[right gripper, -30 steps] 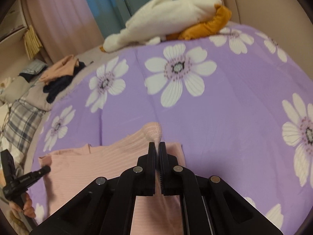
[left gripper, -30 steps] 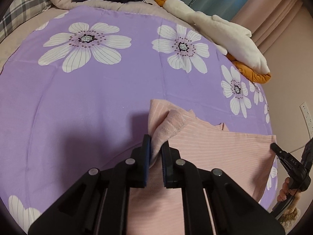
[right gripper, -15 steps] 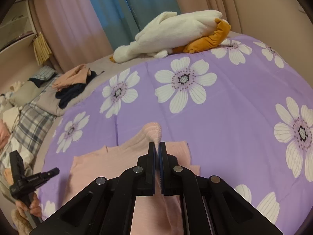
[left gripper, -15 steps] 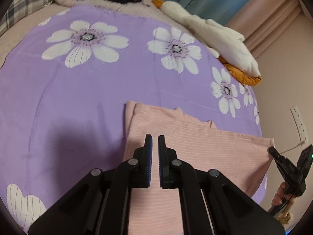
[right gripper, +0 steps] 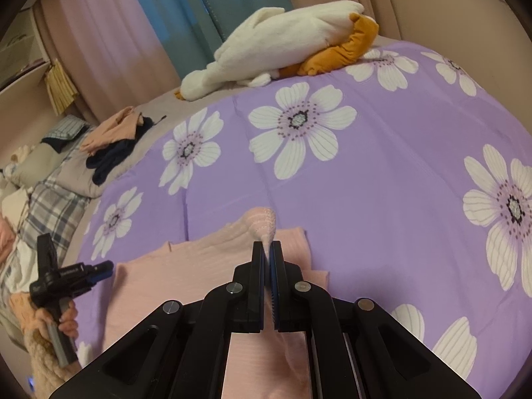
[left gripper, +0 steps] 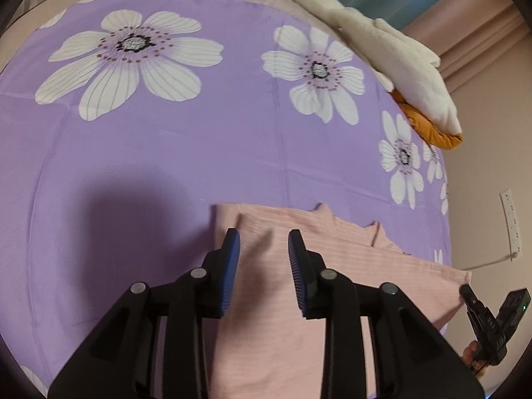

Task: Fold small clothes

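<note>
The pink ribbed garment [left gripper: 332,266] lies on the purple flowered bedspread [left gripper: 166,153], at its near edge, spread mostly flat with a straight folded edge along its left side. One fold appears laid down on that side; the right side is not yet down, and further folds look to be left before the piece is compact.

The left gripper [left gripper: 264,259] hangs just above the left part of the garment. Its jaws are opening and stand apart, with only flat cloth showing below the gap and nothing pinched between the pads. A second ago the same jaws were pressed on a raised bunch of pink cloth; that bunch now lies flat, so the left corner has been let go onto the garment.

The right gripper [right gripper: 267,262] has its jaws pressed together on a rounded tuft of the garment's right edge, which stands up beyond the fingertips, lifted off the bedspread. This hold matches the earlier frames; the cloth there has not been set down.

Well apart at the far edge lie a white and orange plush toy [right gripper: 282,43] and a pile of dark and peach clothes [right gripper: 116,139], untouched by either gripper.
</note>
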The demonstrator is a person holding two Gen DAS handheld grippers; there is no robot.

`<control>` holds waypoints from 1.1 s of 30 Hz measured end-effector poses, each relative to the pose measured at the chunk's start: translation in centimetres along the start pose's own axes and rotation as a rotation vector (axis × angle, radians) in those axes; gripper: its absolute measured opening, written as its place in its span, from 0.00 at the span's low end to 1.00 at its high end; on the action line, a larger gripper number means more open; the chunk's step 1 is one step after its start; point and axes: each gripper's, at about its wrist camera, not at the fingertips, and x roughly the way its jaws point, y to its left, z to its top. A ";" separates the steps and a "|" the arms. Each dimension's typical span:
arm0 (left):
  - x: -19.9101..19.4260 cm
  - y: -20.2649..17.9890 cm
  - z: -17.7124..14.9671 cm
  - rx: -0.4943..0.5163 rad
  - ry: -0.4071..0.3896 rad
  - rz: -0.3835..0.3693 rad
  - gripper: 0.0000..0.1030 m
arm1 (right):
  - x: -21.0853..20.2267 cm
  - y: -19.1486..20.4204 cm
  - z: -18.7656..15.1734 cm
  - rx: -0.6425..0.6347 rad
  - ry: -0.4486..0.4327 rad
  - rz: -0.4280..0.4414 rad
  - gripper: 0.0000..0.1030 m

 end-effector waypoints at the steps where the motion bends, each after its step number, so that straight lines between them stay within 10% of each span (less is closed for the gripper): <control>1: 0.2 0.2 0.0 -0.003 0.003 -0.002 0.30 | 0.1 -0.2 0.0 0.002 0.002 0.000 0.05; 13: 3.2 0.3 -0.5 0.020 0.088 0.012 0.25 | 1.1 -1.0 -0.5 0.018 0.032 -0.021 0.05; 14: 3.1 0.3 -0.7 0.023 0.068 0.025 0.07 | 1.1 -1.0 -0.5 0.020 0.033 -0.021 0.05; 33: -7.5 -3.7 0.0 0.084 -0.215 -0.077 0.05 | -0.5 1.7 2.7 -0.030 -0.064 -0.002 0.05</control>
